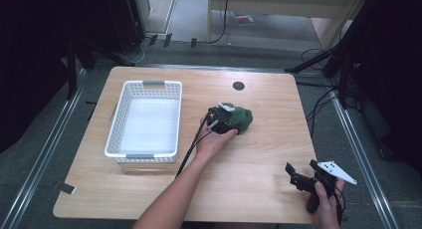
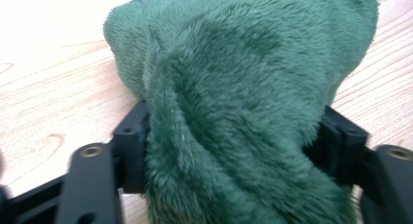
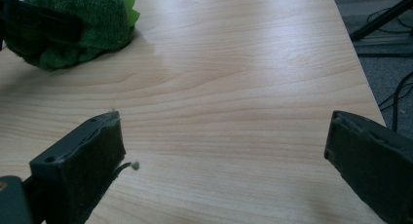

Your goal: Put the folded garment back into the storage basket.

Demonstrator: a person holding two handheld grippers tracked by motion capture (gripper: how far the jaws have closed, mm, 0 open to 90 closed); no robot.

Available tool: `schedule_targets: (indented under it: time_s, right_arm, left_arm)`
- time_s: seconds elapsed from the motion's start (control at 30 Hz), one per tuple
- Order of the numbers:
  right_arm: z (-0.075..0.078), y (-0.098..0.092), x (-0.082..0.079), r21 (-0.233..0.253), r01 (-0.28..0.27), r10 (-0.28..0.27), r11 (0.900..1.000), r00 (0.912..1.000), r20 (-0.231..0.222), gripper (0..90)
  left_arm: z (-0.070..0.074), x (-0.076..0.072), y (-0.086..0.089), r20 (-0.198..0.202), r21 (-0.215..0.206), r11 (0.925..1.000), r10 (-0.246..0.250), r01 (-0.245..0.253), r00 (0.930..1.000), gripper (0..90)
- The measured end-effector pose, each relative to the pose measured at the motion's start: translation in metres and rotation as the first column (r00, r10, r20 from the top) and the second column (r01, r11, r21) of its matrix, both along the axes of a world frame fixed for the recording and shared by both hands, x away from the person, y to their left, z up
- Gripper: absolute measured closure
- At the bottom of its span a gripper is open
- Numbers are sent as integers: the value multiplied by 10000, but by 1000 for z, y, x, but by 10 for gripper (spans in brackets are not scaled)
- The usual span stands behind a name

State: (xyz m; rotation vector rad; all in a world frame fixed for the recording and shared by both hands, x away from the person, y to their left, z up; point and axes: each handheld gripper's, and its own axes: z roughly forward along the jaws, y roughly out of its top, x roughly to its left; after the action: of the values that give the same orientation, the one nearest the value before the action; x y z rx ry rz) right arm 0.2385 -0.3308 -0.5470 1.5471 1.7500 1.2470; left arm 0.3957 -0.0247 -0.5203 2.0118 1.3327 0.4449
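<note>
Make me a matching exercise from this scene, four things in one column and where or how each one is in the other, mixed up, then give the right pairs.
1. fluffy green plush toy
2. white plastic mesh basket
3. left gripper
4. right gripper

A. open, near the table's front right corner
B. empty, on the table's left part
C. shut on the toy
D. mid-table, right of the basket

Pairs: 1-D, 2-B, 3-C, 4-A

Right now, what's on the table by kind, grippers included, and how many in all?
Green plush toy: 1
White basket: 1
Grippers: 2, left gripper shut on the toy, right gripper open at the table's near right corner
Total: 4
</note>
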Motion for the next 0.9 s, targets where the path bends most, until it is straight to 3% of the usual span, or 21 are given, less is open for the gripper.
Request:
schedule_targets:
  time_s: [0.23, 0.37, 0.53, 0.9]
  right_arm:
    - [0, 0, 0, 37, 21, -21, 10000, 10000, -1, 12]
    - [0, 0, 0, 39, 19, -19, 10000, 10000, 4, 12]
    - [0, 0, 0, 7, 1, -1, 10000, 10000, 16, 12]
    - [0, 0, 0, 39, 49, -49, 10000, 10000, 14, 12]
  left_arm:
    - [10, -4, 3, 308, -229, 9997, -85, 92, 9995, 452]
    - [16, -7, 6, 407, -346, 9993, -125, 139, 9991, 453]
    - [33, -14, 12, 696, -857, 9960, -176, 236, 9974, 454]
    - [57, -26, 30, 1247, -1158, 9927, -186, 331, 9920, 454]
